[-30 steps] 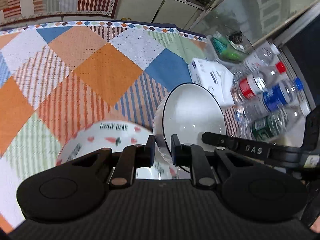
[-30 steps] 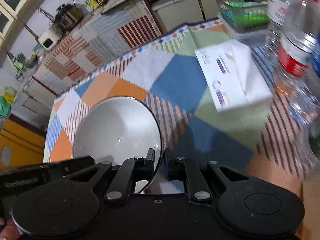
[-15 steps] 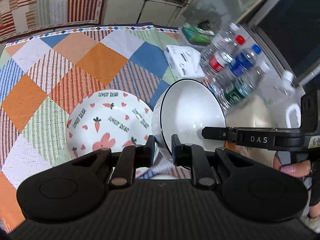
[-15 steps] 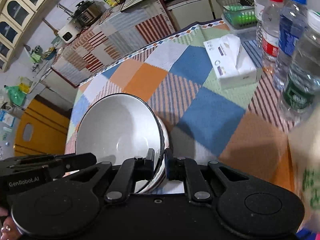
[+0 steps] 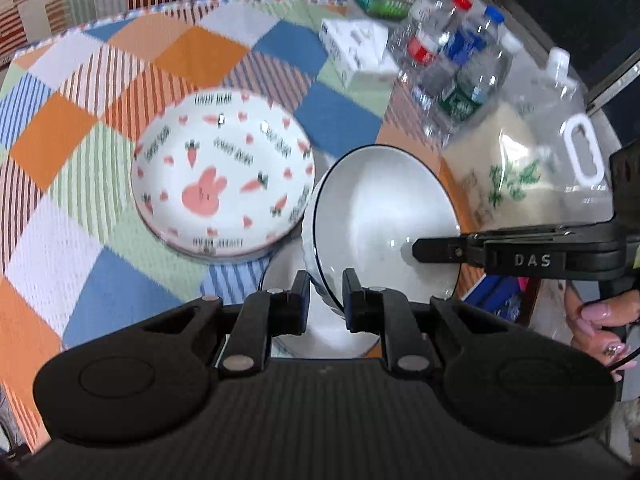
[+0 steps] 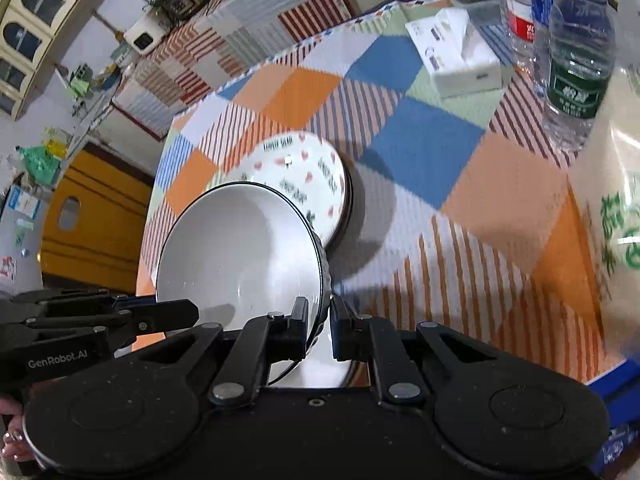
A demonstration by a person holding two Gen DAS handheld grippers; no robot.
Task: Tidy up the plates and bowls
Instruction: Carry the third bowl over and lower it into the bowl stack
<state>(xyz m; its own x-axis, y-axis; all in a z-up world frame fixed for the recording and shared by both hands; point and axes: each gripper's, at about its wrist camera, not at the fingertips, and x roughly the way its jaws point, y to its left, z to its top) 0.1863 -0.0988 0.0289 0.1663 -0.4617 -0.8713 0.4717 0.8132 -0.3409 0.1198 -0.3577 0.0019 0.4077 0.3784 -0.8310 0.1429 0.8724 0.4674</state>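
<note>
White bowl [image 5: 380,216] rim pinched between both fingers [image 5: 300,292].

The white bowl [image 5: 384,216], clamped at its rim by both the left gripper [image 5: 325,292] and the right gripper [image 6: 318,320], is travelling back across the surface. The carrot-patterned plate [image 5: 224,176], half hidden a second ago, is now showing whole at ten o'clock of the bowl. The bottles [image 5: 460,64] are sliding away toward one o'clock.

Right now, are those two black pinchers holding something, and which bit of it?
Yes. The left gripper and right gripper both pinch the white bowl by its rim, on opposite sides, one finger inside, one outside.
</note>
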